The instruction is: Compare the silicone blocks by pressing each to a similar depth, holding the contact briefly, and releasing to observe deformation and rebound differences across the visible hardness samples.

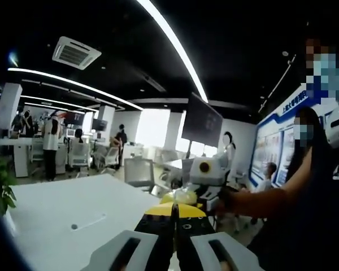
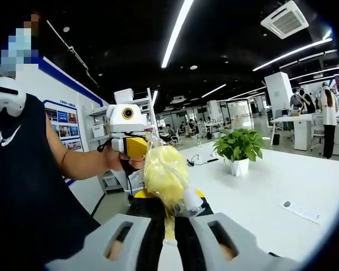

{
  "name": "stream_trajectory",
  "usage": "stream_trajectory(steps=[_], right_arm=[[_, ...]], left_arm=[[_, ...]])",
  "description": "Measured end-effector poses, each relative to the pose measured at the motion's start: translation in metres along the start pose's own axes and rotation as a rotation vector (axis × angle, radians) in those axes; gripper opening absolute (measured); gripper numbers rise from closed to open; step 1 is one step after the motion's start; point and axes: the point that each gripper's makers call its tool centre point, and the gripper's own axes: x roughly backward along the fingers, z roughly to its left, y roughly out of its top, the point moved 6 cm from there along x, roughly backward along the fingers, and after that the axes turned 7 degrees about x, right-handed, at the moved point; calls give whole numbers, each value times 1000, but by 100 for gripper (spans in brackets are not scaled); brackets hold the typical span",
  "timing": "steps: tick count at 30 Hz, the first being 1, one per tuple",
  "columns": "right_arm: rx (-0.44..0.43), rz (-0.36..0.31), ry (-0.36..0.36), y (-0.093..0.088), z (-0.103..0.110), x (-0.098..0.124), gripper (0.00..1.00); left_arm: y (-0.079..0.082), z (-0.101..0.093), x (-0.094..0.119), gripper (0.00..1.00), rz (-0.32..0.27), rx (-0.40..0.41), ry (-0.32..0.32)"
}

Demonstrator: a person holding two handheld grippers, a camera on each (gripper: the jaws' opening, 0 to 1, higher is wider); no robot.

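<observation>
Above worktop (image 2: 305,180), both grippers (image 1: 172,248) (image 2: 168,240) clamped together on yellow bagged block (image 2: 164,178), held raised, likely for squeeze comparison.

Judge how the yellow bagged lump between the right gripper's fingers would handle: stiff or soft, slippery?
The yellow lump looks rounded and bulging, so probably soft. Its glossy clear wrap suggests it may slip. The right gripper pinches only its lower end, so it could flop.

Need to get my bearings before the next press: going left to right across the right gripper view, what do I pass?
Person's dark shirt → other gripper held in a hand → yellow bag above this gripper's jaws → potted plant on the white table → people standing at the far desks.
</observation>
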Motion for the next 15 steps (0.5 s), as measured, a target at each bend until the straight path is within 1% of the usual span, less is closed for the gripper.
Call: stream_trajectory(steps=[1,3,4,6,7,8,10,11,14,15], right_arm=[[1,-1,-1,0,0,0,1],[-36,-14,33,3,4,0,2],[-29,-17,24,3,3,0,2],[-9,1,18,4,3,-2,2],[-14,-2,22,5,3,-2,3],[-39,-12,32,6,5,-3,3],[2,-42,27,9,5,-4,5],[40,-57,14,11,3,-6,5],[48,-70,13,15,4,-7,7],[57,-74,2,17,2,-7,9]], left_arm=[[0,0,0,0,-3,0,0],[2,-3,2,0,-24,18,-15],[3,-4,2,0,-29,17,-15],[2,-4,3,0,-25,8,-3],[2,-5,4,0,-33,17,-6],[4,-6,5,0,-48,26,-9],[6,-8,6,0,-61,31,-11],[8,-7,7,0,-76,24,4],[13,-9,8,0,-104,28,6],[15,-10,9,0,-110,31,5]])
